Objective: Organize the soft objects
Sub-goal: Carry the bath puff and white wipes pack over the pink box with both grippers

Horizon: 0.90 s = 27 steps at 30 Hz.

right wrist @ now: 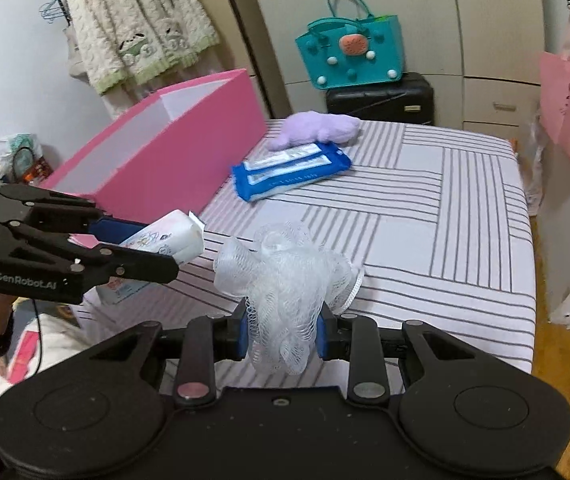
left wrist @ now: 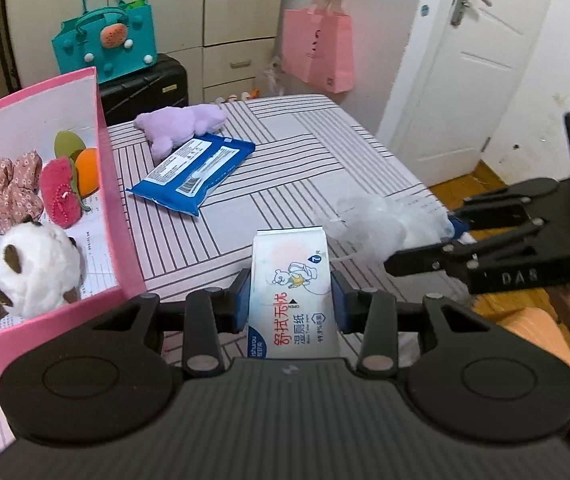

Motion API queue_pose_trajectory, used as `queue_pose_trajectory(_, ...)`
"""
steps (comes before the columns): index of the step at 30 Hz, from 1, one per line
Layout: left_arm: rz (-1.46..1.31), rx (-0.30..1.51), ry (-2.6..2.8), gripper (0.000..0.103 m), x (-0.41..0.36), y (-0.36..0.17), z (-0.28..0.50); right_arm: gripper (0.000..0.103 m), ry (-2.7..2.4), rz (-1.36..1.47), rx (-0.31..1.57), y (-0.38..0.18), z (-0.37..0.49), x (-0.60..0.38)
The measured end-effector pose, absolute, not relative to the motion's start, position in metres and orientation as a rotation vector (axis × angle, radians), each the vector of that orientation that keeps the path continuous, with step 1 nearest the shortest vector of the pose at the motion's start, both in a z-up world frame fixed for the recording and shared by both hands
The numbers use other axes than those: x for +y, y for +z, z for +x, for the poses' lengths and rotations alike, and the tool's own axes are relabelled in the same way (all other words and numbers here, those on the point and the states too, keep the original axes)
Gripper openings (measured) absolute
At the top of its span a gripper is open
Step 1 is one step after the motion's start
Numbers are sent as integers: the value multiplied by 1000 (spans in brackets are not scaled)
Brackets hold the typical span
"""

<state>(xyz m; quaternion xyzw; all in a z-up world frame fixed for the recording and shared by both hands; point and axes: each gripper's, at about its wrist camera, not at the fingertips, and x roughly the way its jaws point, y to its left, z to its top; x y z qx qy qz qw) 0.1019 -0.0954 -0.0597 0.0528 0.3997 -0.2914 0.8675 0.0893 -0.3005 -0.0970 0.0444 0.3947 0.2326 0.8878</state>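
Observation:
My left gripper (left wrist: pixel 291 296) is shut on a white wet-wipes pack (left wrist: pixel 289 280), held upright above the striped bed. The pack and the left gripper (right wrist: pixel 161 246) also show at the left of the right wrist view, beside the pink box (right wrist: pixel 189 152). A white mesh bath sponge (right wrist: pixel 285 276) is squeezed between the blue pads of my right gripper (right wrist: pixel 283 332), lifted off the sheet. In the left wrist view the right gripper (left wrist: pixel 421 240) and the sponge (left wrist: pixel 377 220) hang at the right. A blue wipes pack (left wrist: pixel 193 168) and a purple plush (left wrist: pixel 181 124) lie further back on the bed.
The pink box (left wrist: pixel 113 208) stands open at the left, holding a panda plush (left wrist: pixel 37 268), a floral fabric piece (left wrist: pixel 9 192) and plush fruits (left wrist: pixel 65 192). Behind the bed (left wrist: pixel 325 152) are a black suitcase (left wrist: pixel 145 88) and a teal bag (left wrist: pixel 105 44). A white door (left wrist: pixel 473 60) is at the right.

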Motion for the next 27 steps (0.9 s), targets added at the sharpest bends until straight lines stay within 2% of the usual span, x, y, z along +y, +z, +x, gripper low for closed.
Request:
queue_pose_trajectory(12,75,796,-591,39,-43,-3,88,35,677,83,820,-43,96,-278)
queue_pose_trajectory(27,31,696,-561,39,15,44,80,35,859,-70,723,41,109,-193)
